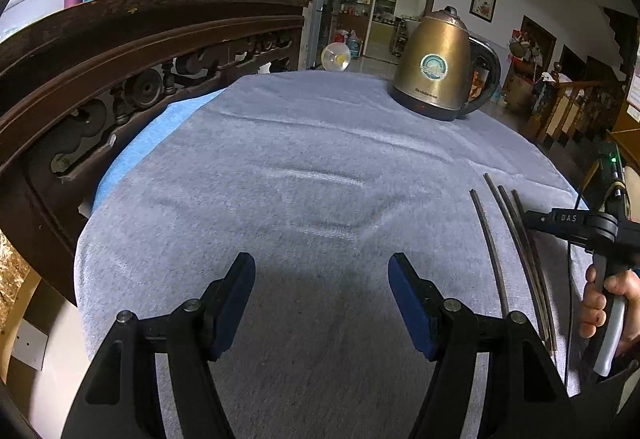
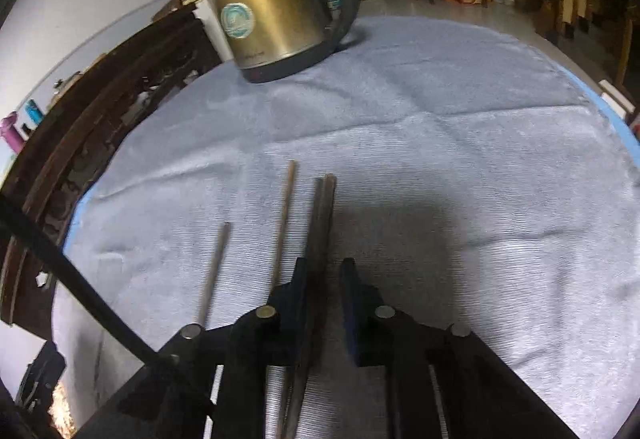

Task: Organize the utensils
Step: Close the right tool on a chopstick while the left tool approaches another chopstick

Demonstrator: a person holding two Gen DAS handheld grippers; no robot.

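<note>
Several dark chopsticks lie side by side on the grey-blue cloth. In the right wrist view two of them lie together and run between my right gripper's partly open jaws, close to the left pad; it does not clamp them. Two single sticks lie to the left. In the left wrist view the chopsticks lie at the right, with the right gripper over them. My left gripper is open and empty above bare cloth.
A brass-coloured electric kettle stands at the far side of the cloth; it also shows in the right wrist view. A carved dark wooden chair back borders the table's left edge. A black cable crosses the lower left.
</note>
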